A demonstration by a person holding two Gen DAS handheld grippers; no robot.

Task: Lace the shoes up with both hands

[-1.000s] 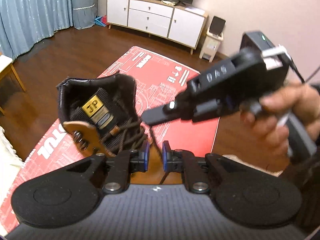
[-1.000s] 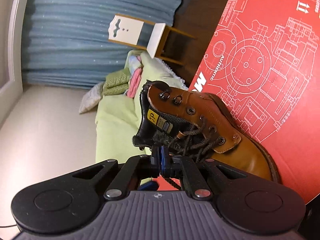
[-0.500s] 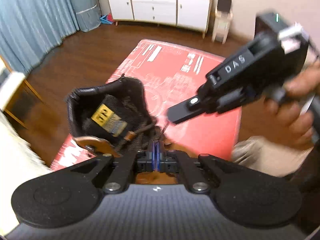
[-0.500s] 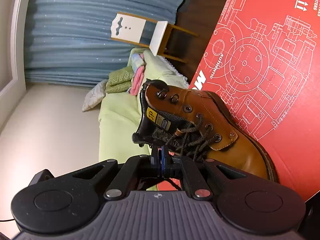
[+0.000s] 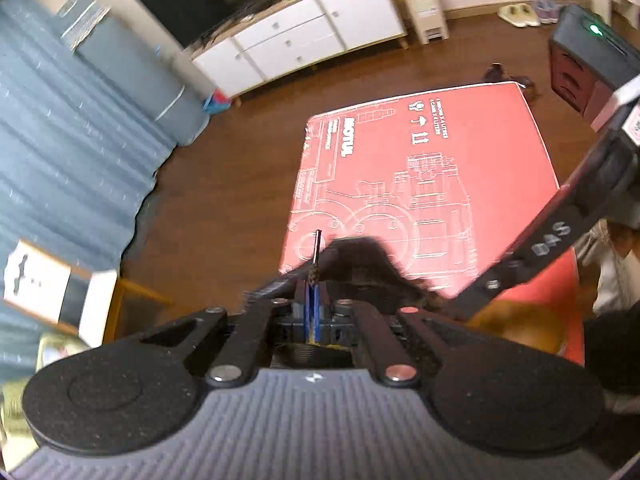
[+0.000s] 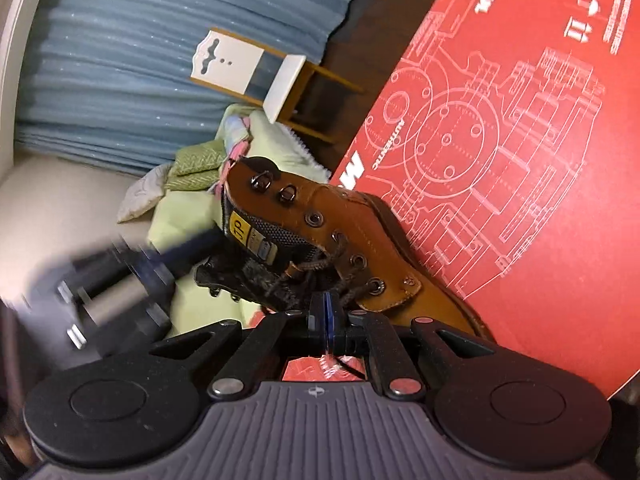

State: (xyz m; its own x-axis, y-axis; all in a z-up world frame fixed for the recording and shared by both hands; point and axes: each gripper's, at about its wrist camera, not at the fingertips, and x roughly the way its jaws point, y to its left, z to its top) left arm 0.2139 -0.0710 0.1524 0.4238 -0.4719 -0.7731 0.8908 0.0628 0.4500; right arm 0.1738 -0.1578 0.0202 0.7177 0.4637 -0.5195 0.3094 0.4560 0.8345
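Boot [image 6: 360,248] lies tilted on the red mat [image 6: 520,160], its limp, thin lace [image 5: 316,252] best taken by the stiff tip. Left gripper [image 5: 311,312] pinches that tip, jaws fully closed; right gripper [image 6: 327,312] is opening, with nothing clearly between its jaws.

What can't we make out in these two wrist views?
- Left wrist view: boot motion-blurred and half behind the left gripper, which is shut on the lace end; eyelets unreadable.
- Right wrist view: right gripper jaws opening; pads too close together to tell if a lace sits between them.
- Right wrist view: boot toe hidden behind that gripper's body.
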